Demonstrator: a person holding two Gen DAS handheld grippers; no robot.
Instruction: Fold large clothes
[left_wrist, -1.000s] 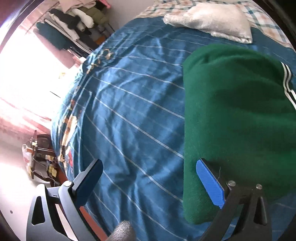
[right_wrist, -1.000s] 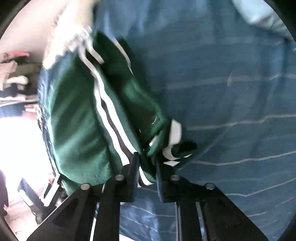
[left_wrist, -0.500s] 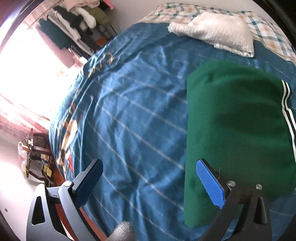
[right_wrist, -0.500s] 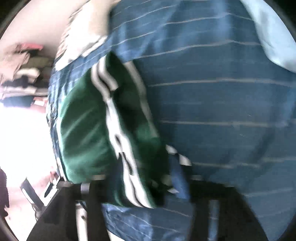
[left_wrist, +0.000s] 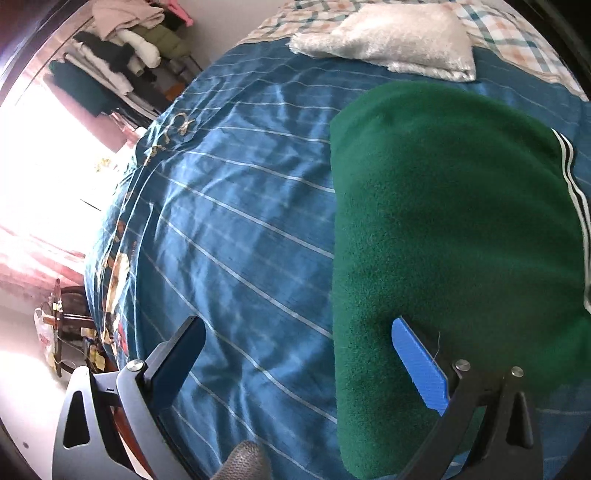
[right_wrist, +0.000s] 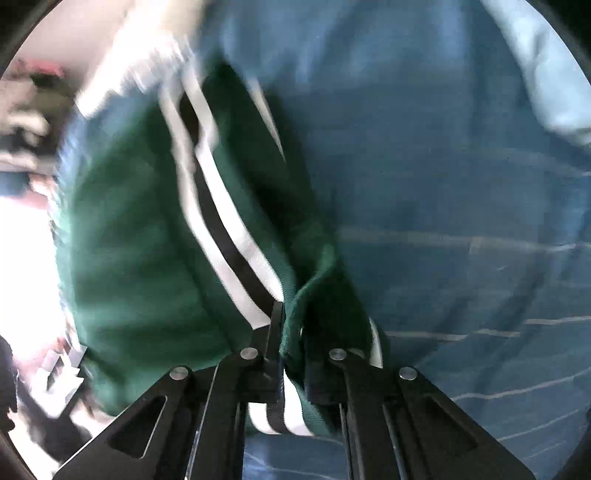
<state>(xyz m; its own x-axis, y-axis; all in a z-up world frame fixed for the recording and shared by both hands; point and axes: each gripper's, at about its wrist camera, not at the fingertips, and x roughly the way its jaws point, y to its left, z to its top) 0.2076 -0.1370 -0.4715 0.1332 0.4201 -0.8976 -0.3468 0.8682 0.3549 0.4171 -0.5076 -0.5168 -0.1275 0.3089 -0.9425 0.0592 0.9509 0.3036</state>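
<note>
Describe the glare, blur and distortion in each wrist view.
Left wrist view: sharp overall, the window at left blown out white, fisheye bending the blue striped bedspread, the green garment crisp. Right wrist view: motion blur smears the garment's white stripes and the background, overexposed at left; only the right claw is sharp.

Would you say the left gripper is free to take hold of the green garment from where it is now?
Probably yes. The left gripper is open and holds nothing, and its right finger already sits over the near edge of the green garment. Only bare bedspread shows between the fingers.
</note>
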